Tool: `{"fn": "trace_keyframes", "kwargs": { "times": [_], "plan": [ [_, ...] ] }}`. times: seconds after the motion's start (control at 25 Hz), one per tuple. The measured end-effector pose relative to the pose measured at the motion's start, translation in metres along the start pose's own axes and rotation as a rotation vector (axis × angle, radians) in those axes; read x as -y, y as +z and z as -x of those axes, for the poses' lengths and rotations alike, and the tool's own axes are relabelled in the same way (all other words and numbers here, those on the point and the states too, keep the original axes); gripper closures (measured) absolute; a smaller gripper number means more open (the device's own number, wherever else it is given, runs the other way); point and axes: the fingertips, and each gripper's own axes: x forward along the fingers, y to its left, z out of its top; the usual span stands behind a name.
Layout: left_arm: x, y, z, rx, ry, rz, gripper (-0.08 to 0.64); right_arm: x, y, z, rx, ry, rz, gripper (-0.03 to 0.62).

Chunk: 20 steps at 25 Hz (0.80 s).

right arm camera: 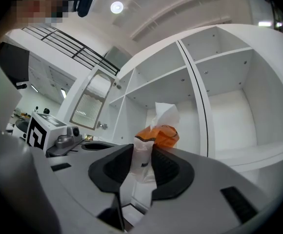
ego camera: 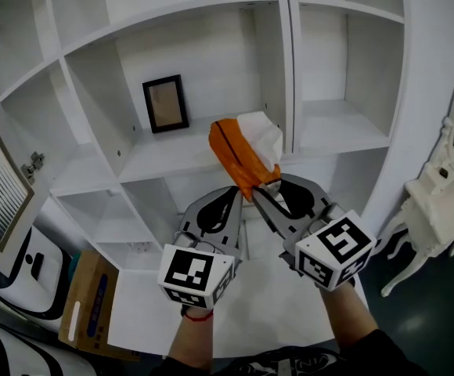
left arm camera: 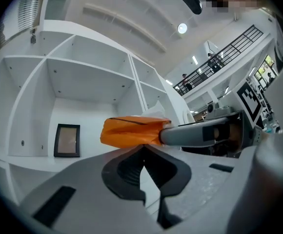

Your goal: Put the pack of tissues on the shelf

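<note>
- The right gripper (ego camera: 260,191) clamps one end of an orange plastic pack of tissues (ego camera: 239,157), a white sheet poking from its top, held in the air before the white shelf unit (ego camera: 164,157) and not yet resting on any board.
- The left gripper (ego camera: 237,190), jaws together and empty, hovers just beside it.
- Risk: pinched only by its soft wrapper end, the pack could sag, slip free, or catch the shelf edge; a wide swing might topple the small black picture frame (ego camera: 165,104).

Grey left tongs (ego camera: 237,193) and right tongs (ego camera: 260,193), marker cubes (ego camera: 196,276), red wristband (ego camera: 198,315)
</note>
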Motion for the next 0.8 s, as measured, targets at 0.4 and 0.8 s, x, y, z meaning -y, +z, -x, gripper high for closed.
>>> {"fn": "trace_keyframes", "kwargs": {
  "times": [0.4, 0.8],
  "plan": [
    [-0.006, 0.003, -0.024, -0.01, -0.016, -0.096, 0.554, 0.029, -0.002, -0.036, -0.106, -0.047, 0.071, 0.476],
    [-0.011, -0.007, -0.038, -0.034, -0.02, -0.13, 0.554, 0.054, -0.017, -0.068, -0.176, -0.097, 0.078, 0.468]
  ]
}}
